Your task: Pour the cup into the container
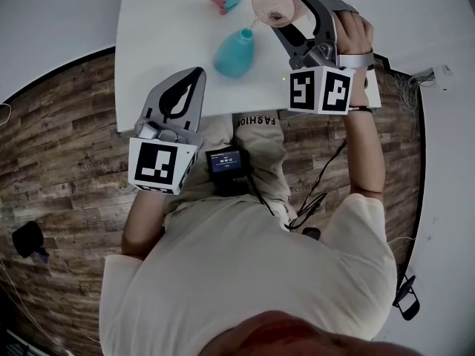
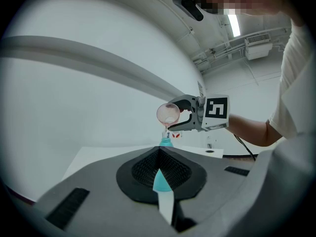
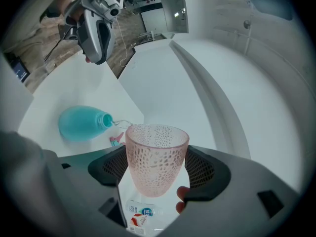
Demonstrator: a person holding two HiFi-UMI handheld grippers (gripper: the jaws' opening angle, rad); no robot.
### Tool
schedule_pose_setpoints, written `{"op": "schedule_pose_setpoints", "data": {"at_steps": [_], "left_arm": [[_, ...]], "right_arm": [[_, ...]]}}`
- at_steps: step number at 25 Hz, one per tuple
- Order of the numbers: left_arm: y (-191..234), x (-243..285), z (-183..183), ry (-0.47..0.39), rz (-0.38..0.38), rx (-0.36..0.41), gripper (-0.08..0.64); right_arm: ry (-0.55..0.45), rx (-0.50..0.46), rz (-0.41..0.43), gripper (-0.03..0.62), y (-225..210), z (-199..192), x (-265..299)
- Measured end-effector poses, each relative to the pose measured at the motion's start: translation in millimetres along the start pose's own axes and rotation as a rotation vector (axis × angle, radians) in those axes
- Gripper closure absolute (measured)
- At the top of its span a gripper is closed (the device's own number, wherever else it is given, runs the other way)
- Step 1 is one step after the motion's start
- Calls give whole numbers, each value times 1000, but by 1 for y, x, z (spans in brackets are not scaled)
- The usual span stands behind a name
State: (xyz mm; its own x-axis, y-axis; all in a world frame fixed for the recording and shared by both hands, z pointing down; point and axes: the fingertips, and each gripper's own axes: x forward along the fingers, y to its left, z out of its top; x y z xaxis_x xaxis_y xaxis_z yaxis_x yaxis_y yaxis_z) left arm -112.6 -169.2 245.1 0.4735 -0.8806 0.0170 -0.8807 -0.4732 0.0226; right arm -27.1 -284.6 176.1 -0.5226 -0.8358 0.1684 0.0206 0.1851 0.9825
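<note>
Right gripper (image 3: 157, 168) tilts cup (image 1: 272, 3) over container (image 1: 235, 52) (shirt (image 1: 252, 258): "FASHIO")

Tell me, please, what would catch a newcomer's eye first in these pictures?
A pink dimpled translucent cup, clamped in the right hand-held gripper, is tipped over the mouth of a round teal container on the white table, with a thin stream running between them. The left hand-held gripper hovers at the table's near edge, jaws together and empty.
</note>
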Motion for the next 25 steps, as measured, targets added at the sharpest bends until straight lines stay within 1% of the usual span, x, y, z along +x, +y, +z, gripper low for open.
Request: {"op": "schedule_pose_setpoints", "data": {"at_steps": [5, 25], "left_arm": [[-2, 2, -2, 5, 0, -11, 549], [-2, 5, -4, 9, 1, -6, 549]], "right_arm": [[-12, -5, -1, 230, 0, 1, -1], [-31, -50, -44, 230, -2, 4, -3]]}}
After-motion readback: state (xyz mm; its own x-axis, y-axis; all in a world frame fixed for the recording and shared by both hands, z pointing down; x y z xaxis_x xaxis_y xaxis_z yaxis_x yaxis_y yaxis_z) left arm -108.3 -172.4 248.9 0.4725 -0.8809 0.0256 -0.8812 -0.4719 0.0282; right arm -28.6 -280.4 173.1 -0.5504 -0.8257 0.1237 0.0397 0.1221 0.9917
